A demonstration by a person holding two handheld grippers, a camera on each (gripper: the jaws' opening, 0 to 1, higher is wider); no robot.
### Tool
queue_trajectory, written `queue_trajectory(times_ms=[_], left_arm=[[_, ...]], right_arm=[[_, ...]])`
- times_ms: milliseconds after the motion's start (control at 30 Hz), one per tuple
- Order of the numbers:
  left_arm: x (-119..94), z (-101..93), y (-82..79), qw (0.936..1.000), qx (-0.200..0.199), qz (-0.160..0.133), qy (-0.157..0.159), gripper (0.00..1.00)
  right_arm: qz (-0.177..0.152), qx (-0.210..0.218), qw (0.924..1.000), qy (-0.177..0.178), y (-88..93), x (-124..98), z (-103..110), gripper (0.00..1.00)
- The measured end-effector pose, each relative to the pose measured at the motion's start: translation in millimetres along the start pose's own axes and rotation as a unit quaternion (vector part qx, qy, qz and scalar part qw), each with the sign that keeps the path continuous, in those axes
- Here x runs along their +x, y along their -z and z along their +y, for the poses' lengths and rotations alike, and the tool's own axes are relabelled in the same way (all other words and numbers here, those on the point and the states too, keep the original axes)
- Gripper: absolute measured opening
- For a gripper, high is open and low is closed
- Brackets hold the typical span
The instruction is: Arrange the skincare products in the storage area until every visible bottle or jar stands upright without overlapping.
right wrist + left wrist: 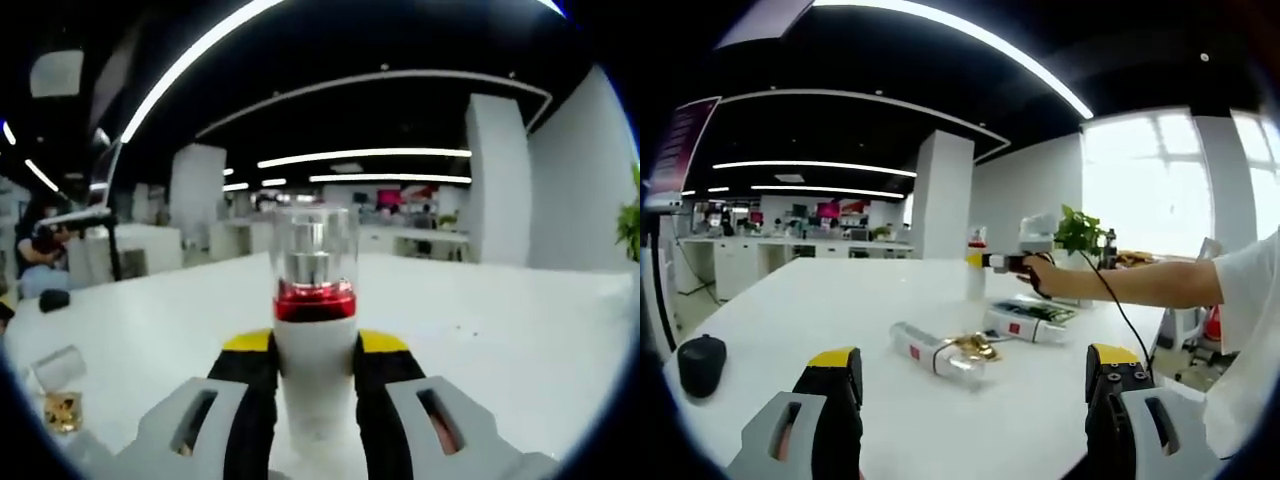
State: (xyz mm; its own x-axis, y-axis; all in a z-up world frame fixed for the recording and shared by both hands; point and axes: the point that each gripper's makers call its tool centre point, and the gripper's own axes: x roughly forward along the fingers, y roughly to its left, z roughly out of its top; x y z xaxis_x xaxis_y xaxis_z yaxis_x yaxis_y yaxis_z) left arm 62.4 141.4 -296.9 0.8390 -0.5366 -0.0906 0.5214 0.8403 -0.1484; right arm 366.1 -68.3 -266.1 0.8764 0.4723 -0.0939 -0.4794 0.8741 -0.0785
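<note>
Clamped in the right tool, a white bottle with a red band and clear cap stands upright on the table. Left tool hangs open before a toppled bottle. Best release gently, straight up.

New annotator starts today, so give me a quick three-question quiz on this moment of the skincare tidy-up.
1. True or false: the right gripper is shut on a white bottle.
2. What colour is the band under that bottle's clear cap? A green, B red, C blue.
3. Fill in: the clear bottle on the table ahead of the left gripper is ____ (standing/lying).

Key: 1 true; 2 B; 3 lying.
</note>
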Motion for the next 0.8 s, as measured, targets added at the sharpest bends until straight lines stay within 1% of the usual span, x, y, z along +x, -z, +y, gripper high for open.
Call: queue_trajectory(times_ms=[33,67,233,400,500,567,700,733,767,800], left_arm=[[0,-0.2,0.4,1.0000,0.000,0.001,0.000,0.95],[1,1.1,2.1,1.0000,0.004,0.004,-0.004,0.95],[2,2.2,2.5,1.0000,0.001,0.004,-0.004,0.95],[2,1.5,3.5,1.0000,0.002,0.007,-0.004,0.95],[3,0.0,3.4,1.0000,0.003,0.006,-0.002,0.95],[3,0.4,3.8,1.0000,0.002,0.007,-0.003,0.95],[3,0.8,4.1,1.0000,0.002,0.007,-0.003,0.95],[3,0.7,4.7,1.0000,0.001,0.008,-0.003,0.95],[4,0.4,5.0,1.0000,0.000,0.008,-0.003,0.95],[4,-0.1,5.0,1.0000,0.000,0.008,-0.003,0.95]], right_arm=[[0.005,-0.006,0.9999,0.011,-1.2,1,-9,0.27],[0.007,-0.006,0.9999,0.012,-0.5,1,-11,0.27],[0.005,0.008,0.9999,0.012,2.5,-1,-15,0.27],[0.002,0.021,0.9995,0.022,3.3,-3,-23,0.26],[-0.003,0.025,0.9988,0.043,4.4,-7,-33,0.26],[-0.003,0.021,0.9983,0.054,4.4,-9,-39,0.26],[-0.005,0.016,0.9982,0.058,4.9,-9,-45,0.26],[-0.007,0.010,0.9980,0.062,3.7,-9,-50,0.26],[-0.011,0.002,0.9970,0.076,1.4,-9,-57,0.26],[-0.015,0.002,0.9966,0.080,0.1,-10,-62,0.26]])
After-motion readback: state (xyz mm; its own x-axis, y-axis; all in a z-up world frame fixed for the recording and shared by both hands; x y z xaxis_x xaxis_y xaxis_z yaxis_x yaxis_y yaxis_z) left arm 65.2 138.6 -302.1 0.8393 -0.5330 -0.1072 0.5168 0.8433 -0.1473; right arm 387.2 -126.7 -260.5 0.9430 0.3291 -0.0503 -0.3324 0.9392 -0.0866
